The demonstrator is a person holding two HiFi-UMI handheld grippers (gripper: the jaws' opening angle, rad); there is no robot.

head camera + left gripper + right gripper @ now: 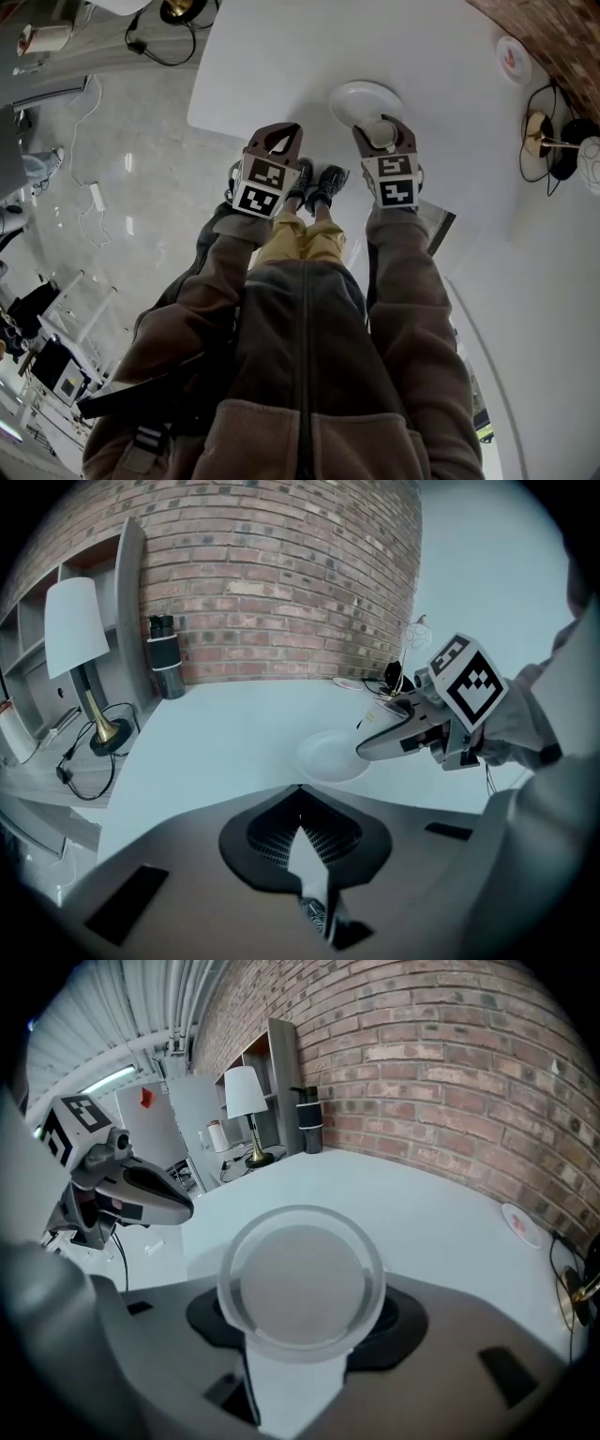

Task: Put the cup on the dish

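A white dish [361,97] lies on the white table [281,56] near its front edge; in the left gripper view the dish [328,759] is just ahead of me. A translucent cup [300,1283] is held mouth-up in my right gripper [381,127], which is shut on it. The cup [380,135] hangs over the dish's near rim; I cannot tell whether it touches. My left gripper [284,131] hovers left of the dish over the table's front edge, its jaws shut with nothing between them. From the left gripper view, the right gripper [375,744] reaches over the dish.
A white-shaded lamp [79,639] and a black bottle [165,660] stand at the far side by the brick wall. A small white disc with a red mark [513,58] lies near the wall. Cables and a brass lamp base [536,133] sit at the right.
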